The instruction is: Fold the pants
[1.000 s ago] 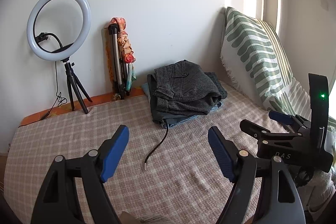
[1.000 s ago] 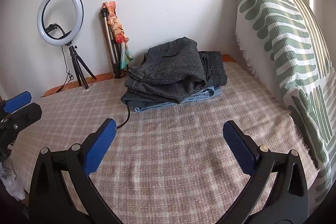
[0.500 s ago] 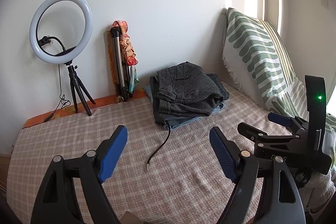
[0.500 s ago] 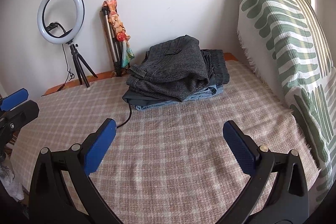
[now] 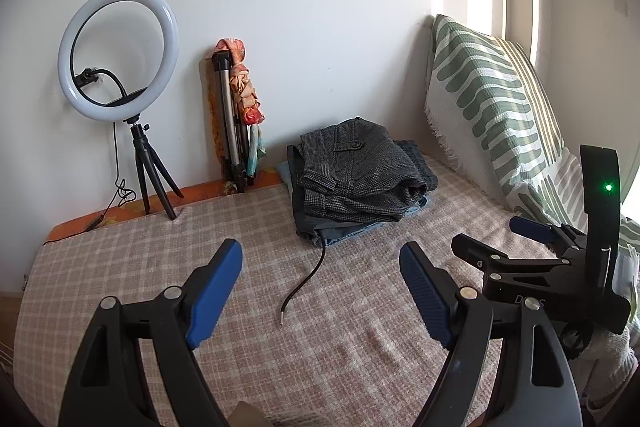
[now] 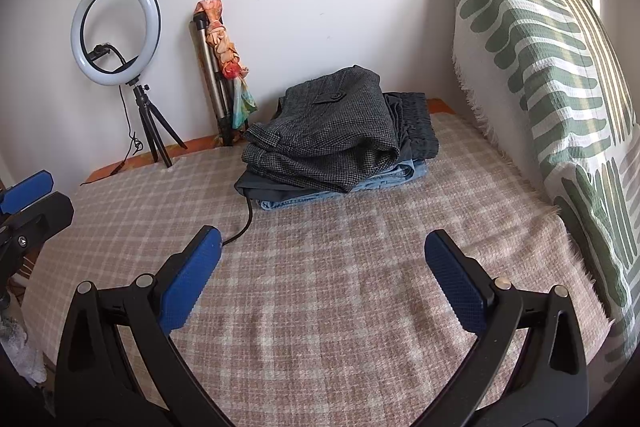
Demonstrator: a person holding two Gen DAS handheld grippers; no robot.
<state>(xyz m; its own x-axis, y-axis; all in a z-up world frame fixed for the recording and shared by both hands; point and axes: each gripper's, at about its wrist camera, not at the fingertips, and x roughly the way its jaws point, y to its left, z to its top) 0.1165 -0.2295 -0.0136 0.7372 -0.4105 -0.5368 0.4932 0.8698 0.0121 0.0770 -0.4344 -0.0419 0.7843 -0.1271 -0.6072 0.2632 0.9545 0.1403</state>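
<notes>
A stack of folded pants (image 5: 356, 179) lies at the far end of the plaid bed cover (image 5: 360, 327), grey checked pants on top, dark and blue denim ones beneath. It also shows in the right wrist view (image 6: 332, 143). My left gripper (image 5: 320, 287) is open and empty, held above the cover well short of the stack. My right gripper (image 6: 320, 279) is open and empty too, also short of the stack. The right gripper shows at the right in the left wrist view (image 5: 532, 251). The left gripper shows at the left edge of the right wrist view (image 6: 28, 203).
A black cable (image 5: 308, 275) runs from under the stack onto the cover. A ring light on a tripod (image 5: 120, 55) and a folded tripod with a cloth (image 5: 236, 119) stand against the wall. A green striped pillow (image 6: 552, 75) leans at the right.
Both grippers have drawn back and risen slightly; the stack sits a little farther away in both views. Both stay open and empty.
</notes>
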